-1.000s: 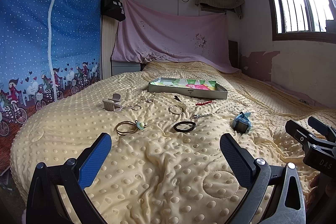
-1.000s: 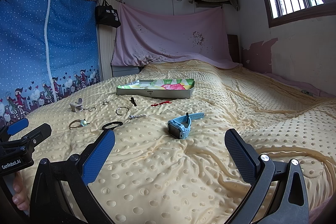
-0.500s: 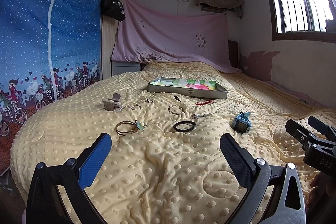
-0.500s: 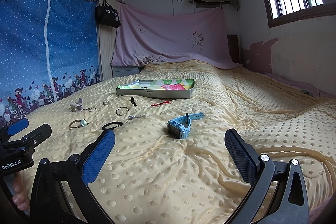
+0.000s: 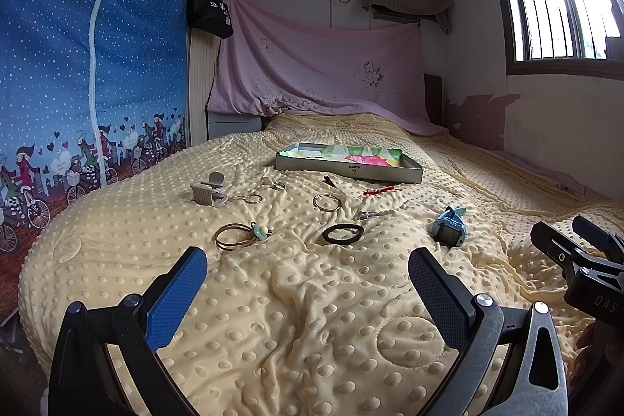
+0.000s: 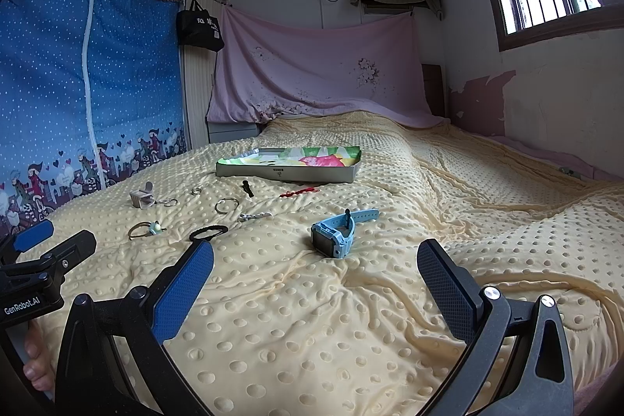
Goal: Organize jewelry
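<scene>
Jewelry is seen scattered mid-frame on the yellow bedspread [image 5: 312, 318], from bangle [image 5: 233, 241] to blue watch [image 6: 337, 234], none yet judged placed in the tray [image 5: 347, 171] above centre, while left gripper [image 5: 308, 283] and right gripper [image 6: 316, 279] are held wide apart, empty.

Yellow dotted bedspread [image 5: 312, 318] carries tray [image 5: 349, 170], blue watch [image 5: 449, 228], black hair tie [image 5: 343, 233], rings, bangle [image 5: 233, 236].
</scene>
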`<state>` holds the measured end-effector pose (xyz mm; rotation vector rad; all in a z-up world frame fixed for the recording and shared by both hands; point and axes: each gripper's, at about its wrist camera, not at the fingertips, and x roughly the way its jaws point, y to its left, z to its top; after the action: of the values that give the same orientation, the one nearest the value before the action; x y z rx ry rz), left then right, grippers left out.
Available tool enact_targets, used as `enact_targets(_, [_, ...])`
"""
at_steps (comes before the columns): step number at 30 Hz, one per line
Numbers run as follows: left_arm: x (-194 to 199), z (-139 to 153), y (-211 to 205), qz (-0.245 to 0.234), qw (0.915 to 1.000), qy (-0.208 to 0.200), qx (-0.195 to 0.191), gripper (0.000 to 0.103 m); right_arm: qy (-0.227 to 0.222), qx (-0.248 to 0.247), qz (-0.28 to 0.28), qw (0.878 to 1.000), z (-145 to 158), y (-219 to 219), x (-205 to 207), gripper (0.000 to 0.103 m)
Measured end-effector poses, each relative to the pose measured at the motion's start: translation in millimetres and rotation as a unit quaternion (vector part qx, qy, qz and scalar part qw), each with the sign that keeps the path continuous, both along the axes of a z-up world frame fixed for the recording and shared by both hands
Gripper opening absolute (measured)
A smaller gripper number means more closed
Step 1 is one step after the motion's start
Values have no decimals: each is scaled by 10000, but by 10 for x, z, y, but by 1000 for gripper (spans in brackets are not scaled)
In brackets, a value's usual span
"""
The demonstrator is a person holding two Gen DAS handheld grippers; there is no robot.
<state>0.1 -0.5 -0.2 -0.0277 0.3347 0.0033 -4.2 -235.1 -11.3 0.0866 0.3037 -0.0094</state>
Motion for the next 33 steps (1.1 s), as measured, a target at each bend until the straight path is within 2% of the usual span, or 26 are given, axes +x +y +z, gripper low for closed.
enact_targets(16, [1,-1,0,-2,10000,5,-5,103,8,12,-11,10000,-3,7,2,102])
enact_targets(22, [37,-18,-43,-68,9998,132,-95,103,-9,-54,-43,10000,-8,32,12,102])
enact_targets(33, [307,63,12,-69,9995,163,-278,103,-75,-34,28,10000,111,32,146,102])
